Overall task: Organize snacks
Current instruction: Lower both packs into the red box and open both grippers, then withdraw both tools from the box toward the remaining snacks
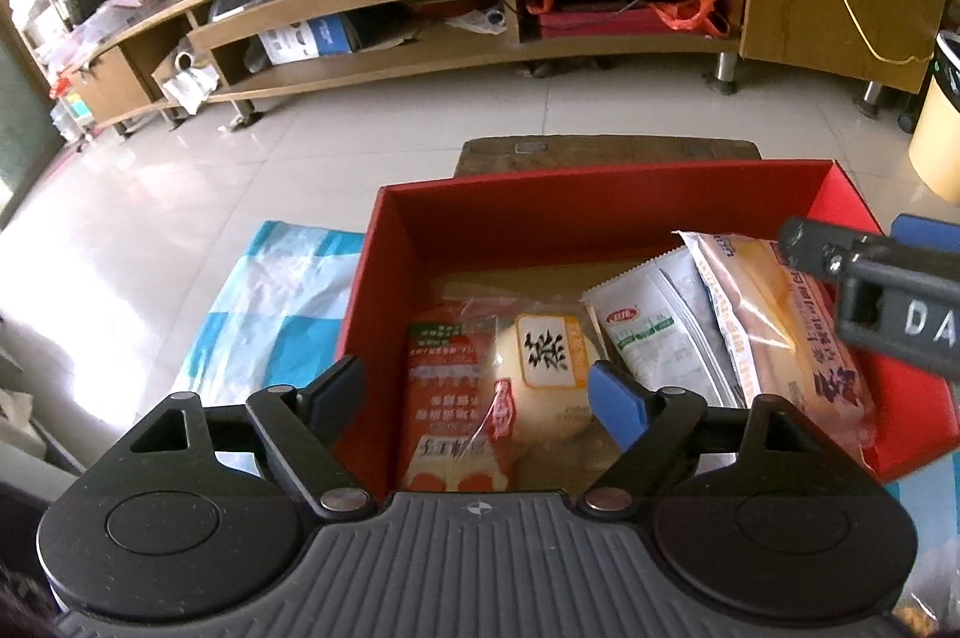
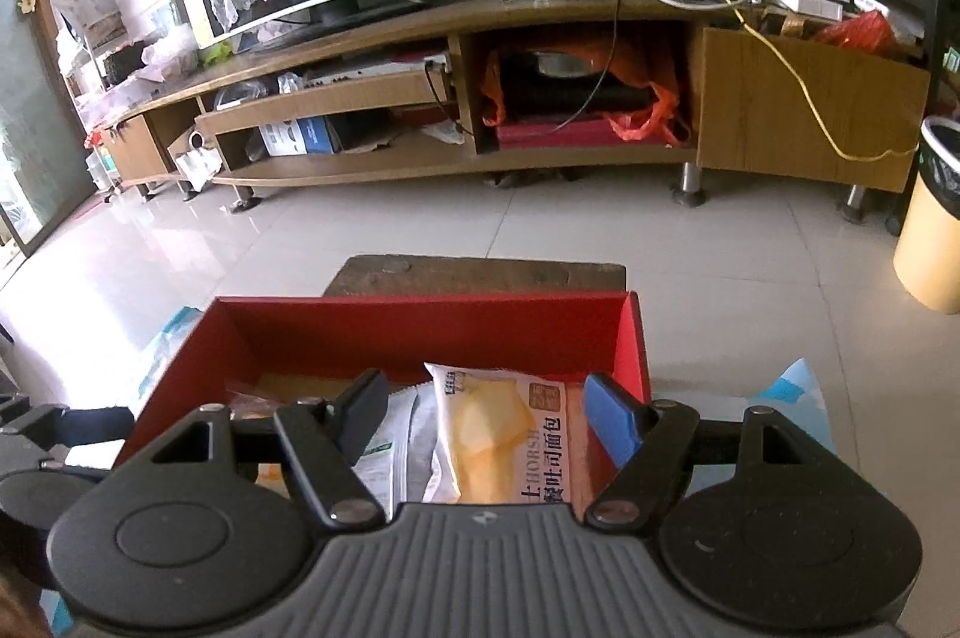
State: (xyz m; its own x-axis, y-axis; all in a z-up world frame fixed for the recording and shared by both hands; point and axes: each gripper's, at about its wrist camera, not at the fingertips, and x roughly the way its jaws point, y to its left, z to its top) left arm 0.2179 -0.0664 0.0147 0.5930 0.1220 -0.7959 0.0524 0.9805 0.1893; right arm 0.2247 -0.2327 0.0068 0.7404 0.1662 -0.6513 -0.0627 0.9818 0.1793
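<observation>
A red box (image 1: 600, 182) (image 2: 420, 305) stands open and holds several snack packs. Seen from the left wrist, an orange-red pack (image 1: 444, 398) and a round bun with a yellow label (image 1: 546, 368) lie at its left. A white and green sachet (image 1: 654, 332) and a toast bread pack (image 1: 774, 332) lean to the right. My left gripper (image 1: 477, 398) hovers open above the bun, its pads clear of it. My right gripper (image 1: 858, 233) (image 2: 489, 416) is open over the bread pack (image 2: 492, 428), which lies between the fingers without being pressed.
The box rests on a blue and white checked bag (image 1: 270, 314) with a dark wooden board (image 1: 600, 152) behind it. Beyond lie pale floor tiles, a long cluttered TV stand (image 1: 420, 56) and a yellow bin (image 1: 936, 128) at the right.
</observation>
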